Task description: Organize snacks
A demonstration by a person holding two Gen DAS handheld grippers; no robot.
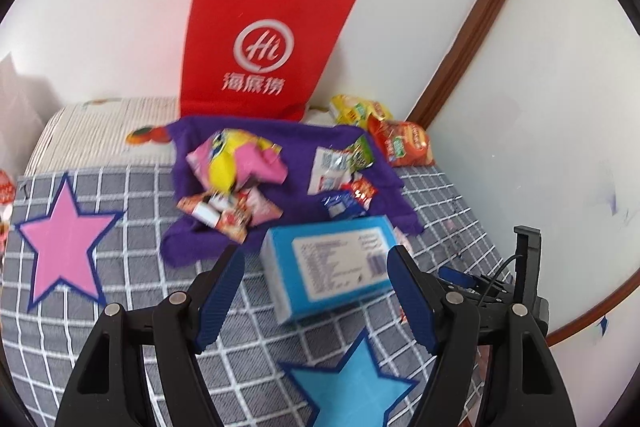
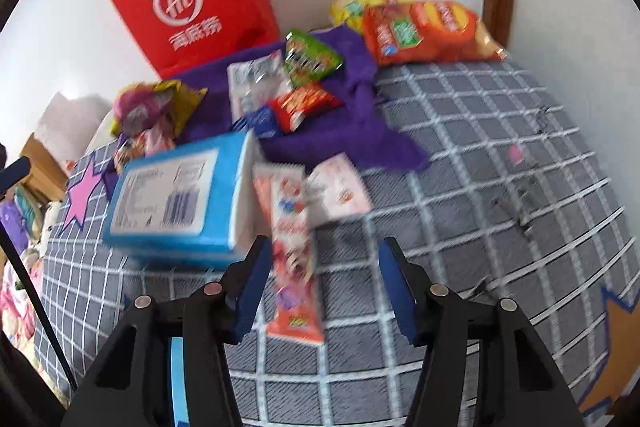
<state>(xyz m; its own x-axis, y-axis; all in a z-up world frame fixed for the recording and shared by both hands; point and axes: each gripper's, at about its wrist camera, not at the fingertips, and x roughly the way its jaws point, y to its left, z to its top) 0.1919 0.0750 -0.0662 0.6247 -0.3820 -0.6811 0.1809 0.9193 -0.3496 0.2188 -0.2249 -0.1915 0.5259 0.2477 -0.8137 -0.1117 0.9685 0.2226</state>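
A light blue box [image 1: 332, 263] [image 2: 176, 195] lies label up on the grey checked bed cover [image 1: 120, 307]. My left gripper [image 1: 316, 255] hovers over its near end, jaws wide, with a gap at the left pad. My right gripper [image 2: 324, 245] is open, and a long pink-red snack packet [image 2: 294, 259] lies on the cover between its fingers, touching neither pad. A flat pink-white packet [image 2: 340, 191] rests just beyond. Several small snack packs lie on a purple cloth [image 1: 288, 147] [image 2: 360, 123].
A red paper bag [image 1: 260, 43] [image 2: 192, 3] stands against the white wall. An orange chip bag [image 1: 400, 143] [image 2: 424, 31] and a yellow bag [image 1: 356, 109] lie in the corner. A pink star [image 1: 64, 243] and a blue star [image 1: 348, 387] mark the cover.
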